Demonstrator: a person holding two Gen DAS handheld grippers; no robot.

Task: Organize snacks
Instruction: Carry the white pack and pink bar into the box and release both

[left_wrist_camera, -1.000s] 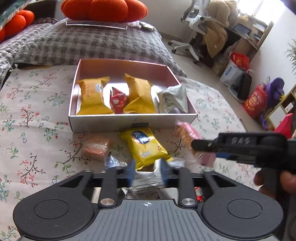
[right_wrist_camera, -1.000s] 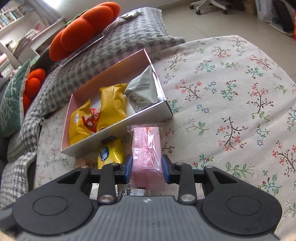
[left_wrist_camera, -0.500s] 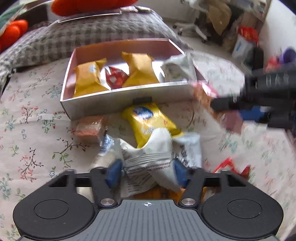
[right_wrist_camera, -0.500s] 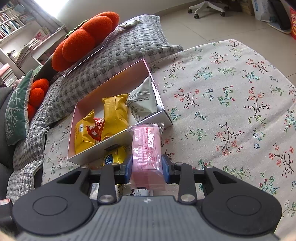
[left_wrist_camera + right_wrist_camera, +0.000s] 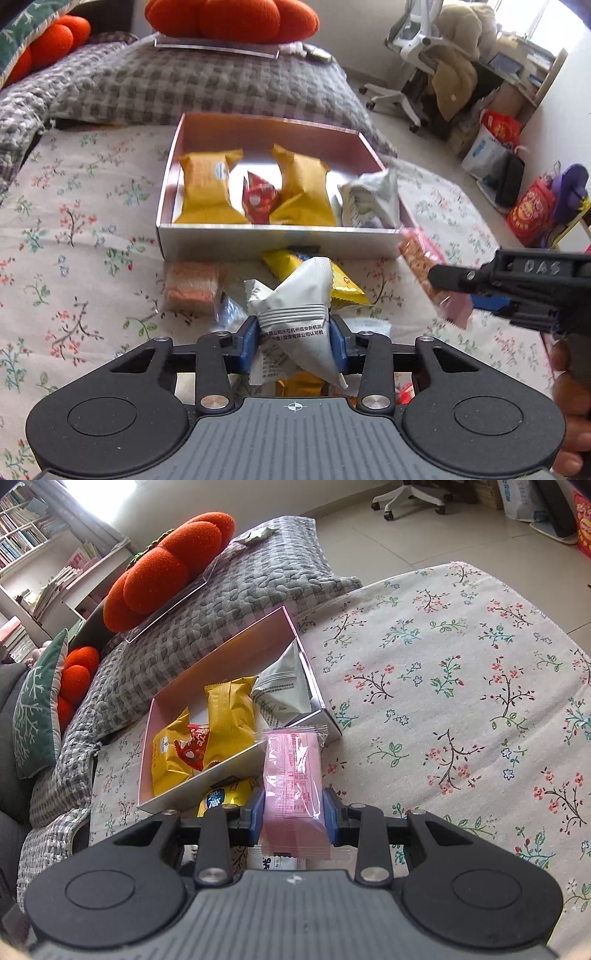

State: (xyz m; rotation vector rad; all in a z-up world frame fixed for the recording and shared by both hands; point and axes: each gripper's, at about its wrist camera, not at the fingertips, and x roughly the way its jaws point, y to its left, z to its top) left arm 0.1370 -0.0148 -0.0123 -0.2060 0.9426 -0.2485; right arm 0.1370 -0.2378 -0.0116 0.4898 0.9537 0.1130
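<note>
Two snacks ride in two claws above a flower-print bed cover (image 5: pixel 461 686), both short of the open box (image 5: pixel 273 242) that lies ahead of them. The left claw (image 5: pixel 293 341) is clamped on a white pouch (image 5: pixel 299 314), its jaws pressed to the pouch's sides and its pointed top tipped toward the box; the right claw (image 5: pixel 293 814) is clamped on a pink wafer pack (image 5: pixel 293 786), whose long axis runs straight out along the fingers.

The box sits far of both claws, its near wall facing them, its long side running left to right. In the right wrist view the wafer pack's far end overlaps the box's near right corner, so the right claw looks the nearer of the two; whether the pack is over the rim or only in front of it cannot be told. Inside the box lie two yellow packs (image 5: pixel 208 192), a small red packet (image 5: pixel 258 197) between them and a silver-white bag (image 5: pixel 369 201) at the right end, which leaves little free floor on that side.

On the cover between the claws and the box rest a yellow biscuit bag (image 5: pixel 343 288) and an orange wafer block (image 5: pixel 192 286), both loose and not yet boxed. Both claws are held roughly level, pointing forward; the likely next step is a carry onward and a drop into the box.
</note>
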